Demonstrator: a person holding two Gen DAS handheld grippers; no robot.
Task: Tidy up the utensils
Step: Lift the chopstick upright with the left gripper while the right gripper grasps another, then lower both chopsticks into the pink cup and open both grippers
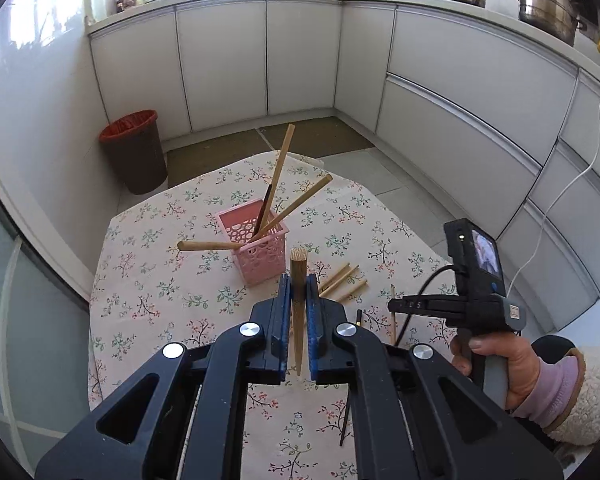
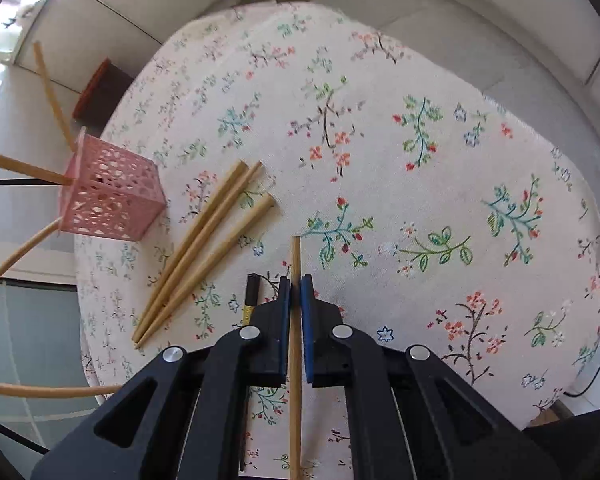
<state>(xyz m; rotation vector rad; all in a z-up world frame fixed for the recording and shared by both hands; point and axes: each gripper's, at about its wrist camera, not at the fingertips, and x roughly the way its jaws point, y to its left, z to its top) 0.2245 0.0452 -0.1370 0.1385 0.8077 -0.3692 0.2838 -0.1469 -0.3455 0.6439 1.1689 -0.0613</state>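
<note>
Holding a wooden chopstick (image 1: 299, 300) at the bottom centre of its view, the left gripper (image 1: 299, 312) has its blue pads closed tight on it, thick cut end up and away, thin tip toward the camera, long axis running straight up the frame. The right gripper (image 2: 295, 312) likewise pinches a thinner chopstick (image 2: 295, 320) lengthwise, nearly vertical in its picture. Farther on, three loose chopsticks (image 2: 204, 252) lie side by side on the flowered tablecloth (image 2: 420, 200), slanting from lower left to upper right. Beyond them, at mid-left, stands the pink basket (image 2: 108, 196), sticks fanning from it. I'd say each stick should be tipped thin end down over the basket mouth before letting go, steering clear of those already leaning there.
</note>
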